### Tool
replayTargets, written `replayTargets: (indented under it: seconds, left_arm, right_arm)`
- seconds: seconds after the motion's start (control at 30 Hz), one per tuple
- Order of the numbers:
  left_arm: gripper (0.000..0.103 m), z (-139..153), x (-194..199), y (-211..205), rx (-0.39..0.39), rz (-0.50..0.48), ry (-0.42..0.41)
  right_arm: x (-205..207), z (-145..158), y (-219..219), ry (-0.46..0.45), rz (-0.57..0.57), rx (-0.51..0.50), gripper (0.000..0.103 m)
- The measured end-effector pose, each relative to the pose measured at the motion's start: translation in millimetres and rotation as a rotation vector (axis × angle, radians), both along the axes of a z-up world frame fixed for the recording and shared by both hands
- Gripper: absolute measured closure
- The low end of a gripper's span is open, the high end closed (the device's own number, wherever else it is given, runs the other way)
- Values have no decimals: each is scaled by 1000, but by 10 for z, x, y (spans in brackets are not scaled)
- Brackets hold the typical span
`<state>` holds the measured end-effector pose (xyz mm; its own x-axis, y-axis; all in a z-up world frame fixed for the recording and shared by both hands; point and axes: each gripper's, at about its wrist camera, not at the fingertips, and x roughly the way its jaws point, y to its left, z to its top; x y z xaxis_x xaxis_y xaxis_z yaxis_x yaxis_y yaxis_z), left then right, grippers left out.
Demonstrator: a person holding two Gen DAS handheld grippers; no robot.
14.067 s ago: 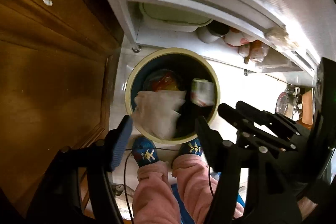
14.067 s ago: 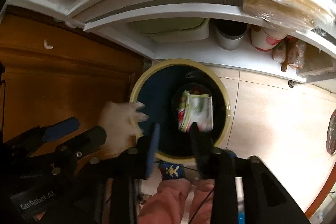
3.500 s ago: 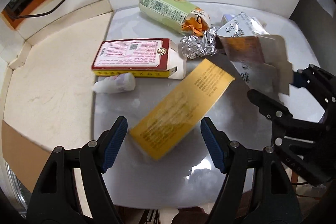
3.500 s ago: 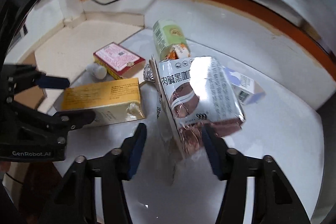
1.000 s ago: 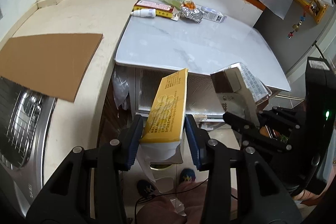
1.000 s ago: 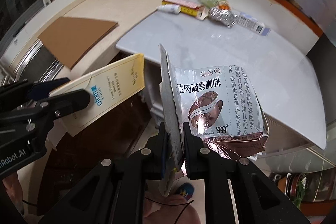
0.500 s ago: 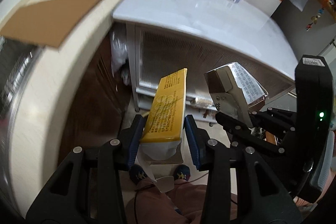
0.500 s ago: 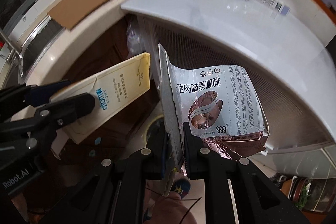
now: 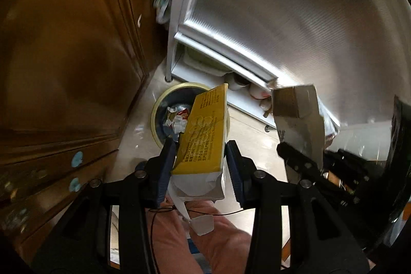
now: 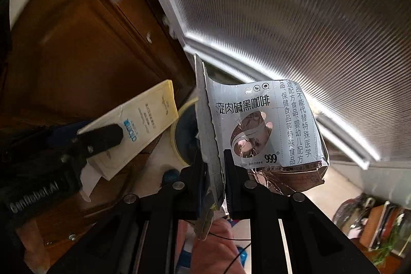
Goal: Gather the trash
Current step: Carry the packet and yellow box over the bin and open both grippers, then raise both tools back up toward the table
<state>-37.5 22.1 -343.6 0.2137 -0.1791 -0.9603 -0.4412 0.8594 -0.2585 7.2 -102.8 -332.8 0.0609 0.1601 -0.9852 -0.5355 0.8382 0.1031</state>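
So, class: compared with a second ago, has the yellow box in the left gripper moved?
Yes. The yellow box has dropped below the white tabletop, now hanging over the bin.

Silver coffee carton point(image 10: 267, 125) in right claw point(image 10: 214, 171): large Chinese print "旋肉碱黑咖啡", "999" with ® beneath bean picture, vertical small print incl. "婴幼儿配方".
Yellow box point(image 10: 143, 125): blue logo, letters unclear; fine print unreadable in either view.
Left claw point(image 10: 102, 138) body: white "GenRobot.AI".
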Motion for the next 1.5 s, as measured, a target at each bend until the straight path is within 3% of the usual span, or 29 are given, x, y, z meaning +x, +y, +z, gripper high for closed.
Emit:
replayTargets:
  seconds: [0.23,0.5,0.63,0.73,0.83,0.9,0.97,1.03,1.2,1.5]
  left_arm:
    - [66,-885,257,184,-27,21,49]
    - [64,-1674,481,179,-49,-44,96]
    - [58,-1945,536,191,-34,-73,145]
    - [40,-2036,531,223,-15,-76,159]
    - [39,-2046,482,276,-7,-66,168]
    - [39,-2046,437,301,0,-59,172]
    - [39,-2001,394,319,6,-51,174]
    - [38,-1934,349,346,9,-44,171]
    - [38,-1637,232,343,17,-27,157]
    - [38,-758,55,301,25,-6,118]
  right_arm:
    - [206,-894,121,71,-25,21,90]
    - [380,-1789,163,126,-57,-15,90]
    - [445,-2094,254,140,-59,-33,90]
    - [479,-2227,231,157,-60,-46,89]
    - [488,-2314,268,171,-60,-52,84]
    - [467,-2319,277,175,-60,-50,78]
    - [455,-2295,279,173,-59,-40,63]
    - [438,-2226,257,157,-58,-34,59]
    - [412,-1964,162,152,-71,-32,59]
    - [257,-1046,-66,130,-80,-10,59]
